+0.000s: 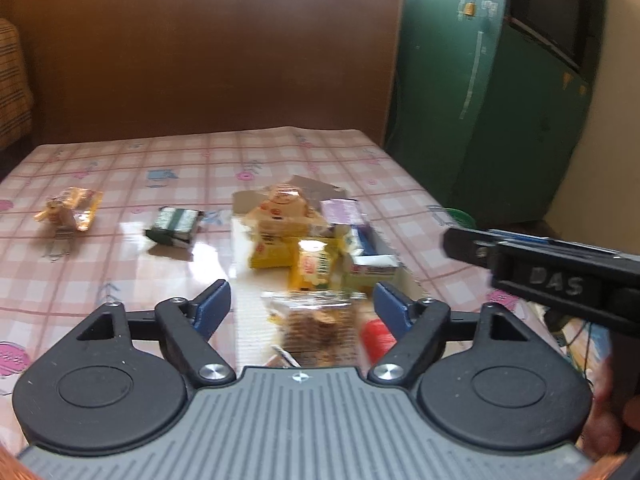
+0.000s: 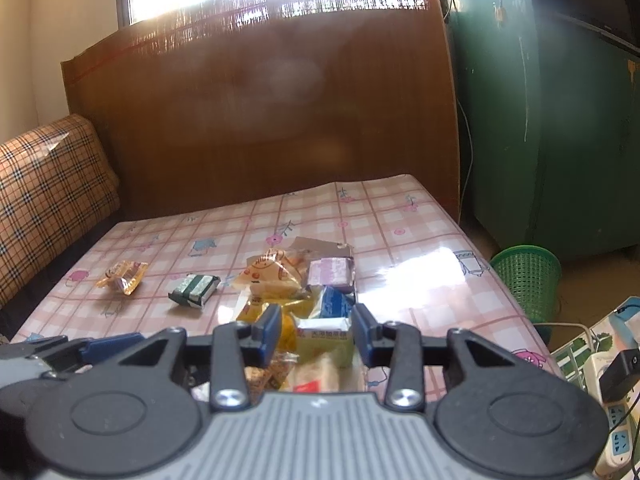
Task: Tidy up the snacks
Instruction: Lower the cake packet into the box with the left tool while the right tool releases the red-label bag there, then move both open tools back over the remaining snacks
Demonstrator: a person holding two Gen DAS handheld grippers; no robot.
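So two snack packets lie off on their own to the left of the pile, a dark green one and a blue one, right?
Not quite. The dark green packet is there, but the other stray packet is orange-yellow, not blue. The right wrist view shows both lying apart from the pile on the checked tablecloth.

Ahead of your grippers, the checked tablecloth looks glossy plastic; beyond it stands a smooth wooden headboard, and shiny foil wraps the green snack pack.

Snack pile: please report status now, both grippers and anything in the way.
Left gripper open, empty, above clear cookie packet. Right gripper open, empty. Green packet and orange packet lie apart from pile. Nothing in the way.
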